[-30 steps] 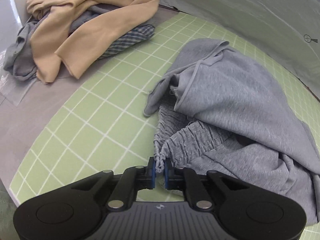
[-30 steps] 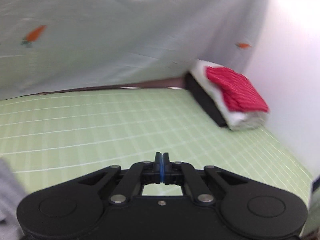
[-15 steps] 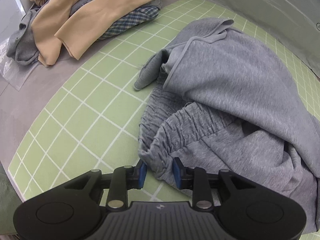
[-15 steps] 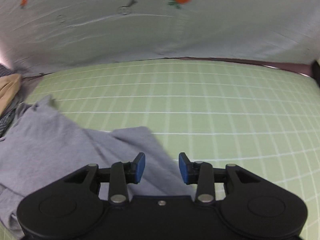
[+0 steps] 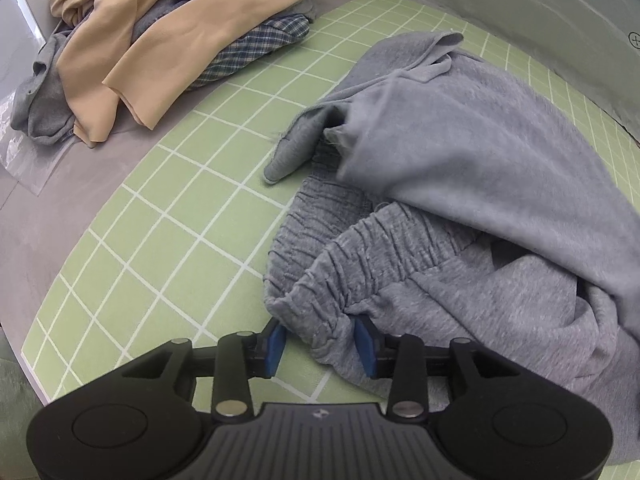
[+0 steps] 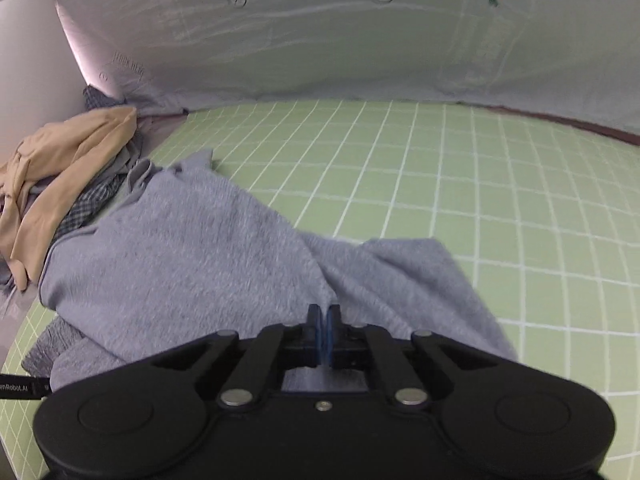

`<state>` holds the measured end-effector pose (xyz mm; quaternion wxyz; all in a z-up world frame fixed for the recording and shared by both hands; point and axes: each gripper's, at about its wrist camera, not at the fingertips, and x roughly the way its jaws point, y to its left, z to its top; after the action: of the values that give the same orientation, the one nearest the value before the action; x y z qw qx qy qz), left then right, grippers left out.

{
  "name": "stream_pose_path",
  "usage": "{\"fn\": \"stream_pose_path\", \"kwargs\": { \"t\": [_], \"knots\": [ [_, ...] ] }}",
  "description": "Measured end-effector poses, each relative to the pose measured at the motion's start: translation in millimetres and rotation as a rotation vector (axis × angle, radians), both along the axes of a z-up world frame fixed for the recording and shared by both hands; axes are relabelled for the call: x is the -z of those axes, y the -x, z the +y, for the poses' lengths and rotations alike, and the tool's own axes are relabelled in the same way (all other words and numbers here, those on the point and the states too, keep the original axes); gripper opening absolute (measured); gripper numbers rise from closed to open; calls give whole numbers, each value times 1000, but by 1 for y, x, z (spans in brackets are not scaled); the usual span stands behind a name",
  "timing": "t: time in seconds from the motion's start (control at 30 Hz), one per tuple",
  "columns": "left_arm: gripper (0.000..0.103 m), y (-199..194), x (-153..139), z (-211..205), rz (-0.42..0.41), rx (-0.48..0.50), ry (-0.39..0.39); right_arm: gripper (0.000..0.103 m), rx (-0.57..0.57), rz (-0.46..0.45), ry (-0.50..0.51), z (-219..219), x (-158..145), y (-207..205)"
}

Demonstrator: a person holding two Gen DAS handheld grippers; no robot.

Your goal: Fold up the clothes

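Observation:
Grey sweat shorts (image 5: 472, 184) lie crumpled on the green grid mat (image 5: 168, 240), with the gathered elastic waistband (image 5: 360, 248) toward me. My left gripper (image 5: 322, 346) is open, its blue pads on either side of the waistband's near corner. In the right wrist view the same grey shorts (image 6: 192, 264) spread over the mat (image 6: 460, 184). My right gripper (image 6: 323, 334) is shut on a fold of the grey fabric near its front edge.
A pile of unfolded clothes, with a beige garment (image 5: 168, 36) over a blue checked one (image 5: 256, 52) and grey pieces, sits at the mat's far left; it also shows in the right wrist view (image 6: 56, 176). A pale printed cloth (image 6: 340, 40) hangs behind the mat.
My left gripper let go of the waistband corner and opened wide around it. My right gripper swung left over the shorts, opened, then shut on the fabric.

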<state>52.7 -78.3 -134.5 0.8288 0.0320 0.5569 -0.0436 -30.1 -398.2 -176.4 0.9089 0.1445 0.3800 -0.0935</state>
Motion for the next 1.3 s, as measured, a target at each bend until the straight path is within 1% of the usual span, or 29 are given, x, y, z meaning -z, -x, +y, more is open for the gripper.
{"fn": "stream_pose_path", "kwargs": {
  "t": [0.07,0.13,0.23,0.27,0.3,0.33,0.37,0.4,0.43,0.47,0.5,0.53,0.57,0.63,0.7,0.73,0.8,0.9,0.97,1.03,1.17,1.23,1.27,1.3],
  "knots": [
    [48,0,0,2,-6,-1,3,3,138,-50,49,-22,-18,14],
    [49,0,-2,2,-14,4,6,3,332,-70,139,-56,-35,36],
    [50,0,-7,3,-27,5,14,3,619,0,294,-110,-40,72],
    [51,-1,-9,3,-31,5,17,3,686,55,338,-124,-35,82],
    [52,-1,-11,4,-35,6,20,3,740,115,383,-137,-30,93],
    [54,-1,-12,4,-39,6,23,4,771,164,407,-144,-25,102],
    [55,-1,-14,4,-43,6,26,4,781,195,407,-148,-22,110],
    [55,-2,-16,5,-47,7,29,7,768,199,394,-147,-19,116],
    [55,-2,-18,5,-52,7,31,23,755,203,380,-145,-17,121],
    [55,-2,-19,5,-56,7,34,33,741,205,366,-143,-15,126],
    [55,-2,-21,6,-60,8,37,48,722,187,340,-138,-14,126],
    [55,-2,-23,6,-64,8,40,50,702,170,314,-133,-13,127],
    [55,-3,-24,6,-68,8,43,51,682,153,289,-128,-12,126],
    [55,-3,-28,7,-77,9,48,59,626,136,261,-115,-11,118],
    [55,-5,-35,6,-107,23,66,62,539,119,239,-100,-9,102],
    [55,-6,-37,5,-118,34,81,62,506,112,218,-93,-9,95],
    [55,-11,-36,0,-111,60,102,63,441,91,171,-79,-7,80],
    [55,-14,-29,-13,-93,91,85,66,342,74,111,-60,-1,55],
    [56,-12,-25,-17,-90,90,66,69,276,72,67,-48,4,37],
    [58,-12,-23,-15,-85,85,69,70,221,97,67,-35,12,22],
    [59,-13,-21,-12,-77,89,63,70,161,164,103,-22,24,3],
    [59,-15,-18,-10,-67,84,57,61,135,198,122,-21,30,-3],
    [60,-16,-17,-10,-65,80,55,58,122,193,139,-21,30,-2],
    [60,-16,-16,-10,-63,78,55,41,110,185,158,-23,29,0]
  ]
}}
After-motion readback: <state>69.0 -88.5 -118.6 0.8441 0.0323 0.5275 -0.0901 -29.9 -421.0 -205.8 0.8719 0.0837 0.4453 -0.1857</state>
